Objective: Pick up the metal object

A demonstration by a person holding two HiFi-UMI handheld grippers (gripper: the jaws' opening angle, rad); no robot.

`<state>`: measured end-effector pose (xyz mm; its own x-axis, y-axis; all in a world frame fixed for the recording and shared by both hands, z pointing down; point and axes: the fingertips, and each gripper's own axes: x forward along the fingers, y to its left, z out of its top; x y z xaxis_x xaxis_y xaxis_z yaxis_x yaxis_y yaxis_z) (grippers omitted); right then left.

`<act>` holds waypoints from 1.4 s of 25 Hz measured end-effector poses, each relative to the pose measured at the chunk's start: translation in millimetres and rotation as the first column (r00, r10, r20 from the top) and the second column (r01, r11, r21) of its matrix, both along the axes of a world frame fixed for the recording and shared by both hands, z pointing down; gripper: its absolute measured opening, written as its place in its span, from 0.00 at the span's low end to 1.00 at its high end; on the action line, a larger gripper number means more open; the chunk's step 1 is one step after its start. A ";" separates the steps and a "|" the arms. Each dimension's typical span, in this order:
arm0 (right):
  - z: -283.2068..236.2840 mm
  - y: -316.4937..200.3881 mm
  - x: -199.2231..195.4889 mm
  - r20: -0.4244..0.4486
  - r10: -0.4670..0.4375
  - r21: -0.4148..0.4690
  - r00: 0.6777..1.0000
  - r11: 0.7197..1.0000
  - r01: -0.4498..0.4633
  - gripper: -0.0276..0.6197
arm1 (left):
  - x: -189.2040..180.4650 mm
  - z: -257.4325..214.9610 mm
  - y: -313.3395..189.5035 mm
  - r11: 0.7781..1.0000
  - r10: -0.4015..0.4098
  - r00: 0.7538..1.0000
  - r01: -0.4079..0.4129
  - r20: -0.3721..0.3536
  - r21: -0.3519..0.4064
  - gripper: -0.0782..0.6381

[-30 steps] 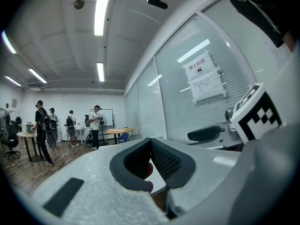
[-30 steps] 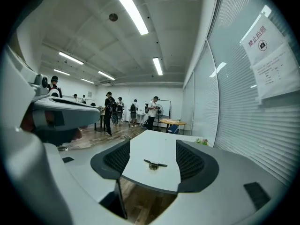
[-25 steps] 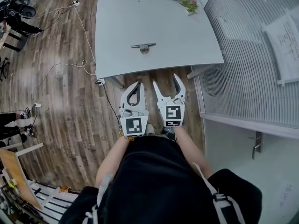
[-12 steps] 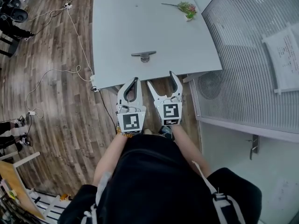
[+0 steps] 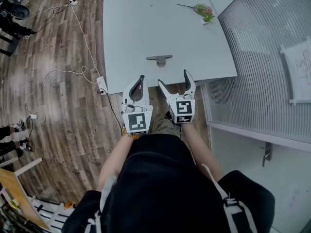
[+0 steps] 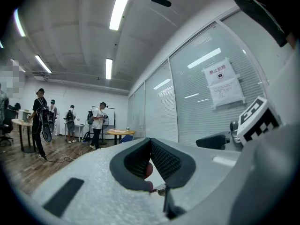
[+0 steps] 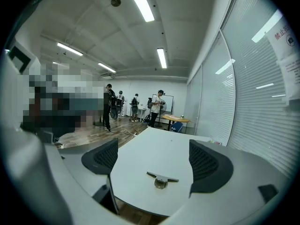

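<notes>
The metal object, a flat grey bar on a short round base, stands on the white table near its front edge. In the right gripper view the metal object shows ahead, framed by the two dark pads but well beyond them. My right gripper hovers just short of the table edge, its jaws opening with nothing between them. My left gripper hangs beside it on the left, over the floor. Its jaws are shut and empty, and its pads meet at the tip.
A sprig of flowers lies at the table's far right corner. Cables and a power strip lie on the wooden floor to the left. A glass wall with blinds stands close on the right. People stand far back in the room.
Both grippers have come forward to the table's front edge. The right jaws stand a little wider than before; the left jaws stay shut.
</notes>
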<state>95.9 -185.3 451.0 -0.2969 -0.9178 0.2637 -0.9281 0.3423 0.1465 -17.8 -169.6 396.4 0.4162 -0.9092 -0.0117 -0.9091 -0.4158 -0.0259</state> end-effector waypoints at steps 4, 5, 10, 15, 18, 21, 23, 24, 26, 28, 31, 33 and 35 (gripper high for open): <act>22.7 -12.9 9.0 -0.004 0.031 -0.037 1.000 0.999 -0.031 0.79 | -17.5 4.4 -2.3 1.000 -0.025 1.000 0.025 0.007 -0.005 0.12; 28.8 -17.3 12.4 -0.011 0.037 -0.043 0.999 0.998 -0.037 0.80 | -20.9 5.2 -3.9 0.999 -0.032 0.999 0.032 0.013 -0.005 0.12; 56.6 -42.9 23.2 -0.004 0.099 -0.050 0.995 0.994 -0.099 0.85 | -47.4 20.4 -15.7 0.994 -0.099 0.995 0.099 0.007 -0.043 0.12; 81.9 -76.3 21.8 0.013 0.108 -0.057 0.994 0.993 -0.107 0.88 | -55.8 24.7 -36.9 0.991 -0.127 0.992 0.127 -0.003 -0.051 0.12; 97.2 -89.4 27.9 0.011 0.120 -0.074 0.993 0.990 -0.119 0.89 | -48.0 18.3 -40.9 0.992 -0.118 0.993 0.118 0.007 -0.045 0.12; 117.0 -102.1 31.3 0.015 0.132 -0.104 0.991 0.986 -0.130 0.90 | -43.2 20.8 -44.8 0.992 -0.105 0.994 0.107 0.032 -0.062 0.12; 134.5 -111.6 32.8 0.018 0.131 -0.132 0.991 0.983 -0.127 0.90 | -41.3 23.2 -47.6 0.992 -0.103 0.994 0.106 0.040 -0.067 0.12; 144.2 -115.7 33.4 0.020 0.128 -0.149 0.992 0.981 -0.123 0.90 | -40.6 23.6 -47.9 0.992 -0.103 0.994 0.106 0.042 -0.069 0.12; 163.0 -124.4 33.7 0.020 0.119 -0.177 0.993 0.978 -0.114 0.92 | -39.9 23.7 -48.8 0.992 -0.102 0.994 0.105 0.051 -0.067 0.12; 180.0 -132.1 33.5 0.013 0.117 -0.196 0.993 0.974 -0.112 0.92 | -40.0 24.1 -49.8 0.993 -0.099 0.993 0.102 0.062 -0.064 0.12; 203.0 -139.4 33.4 0.003 0.126 -0.230 0.992 0.965 -0.122 0.92 | -41.6 27.2 -48.9 0.991 -0.099 0.993 0.104 0.066 -0.079 0.12; 216.3 -144.0 33.2 -0.003 0.133 -0.253 0.991 0.959 -0.129 0.92 | -42.2 29.7 -48.8 0.990 -0.095 0.993 0.102 0.076 -0.092 0.12; 226.2 -148.4 33.5 -0.009 0.138 -0.269 0.990 0.954 -0.135 0.92 | -41.8 31.6 -49.6 0.990 -0.093 0.992 0.101 0.081 -0.102 0.12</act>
<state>129.4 -333.7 677.2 -0.1778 -0.8457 0.5032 -0.9696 0.2380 0.0573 -59.5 -219.2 428.0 0.3218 -0.9398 0.1146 -0.9424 -0.3296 -0.0567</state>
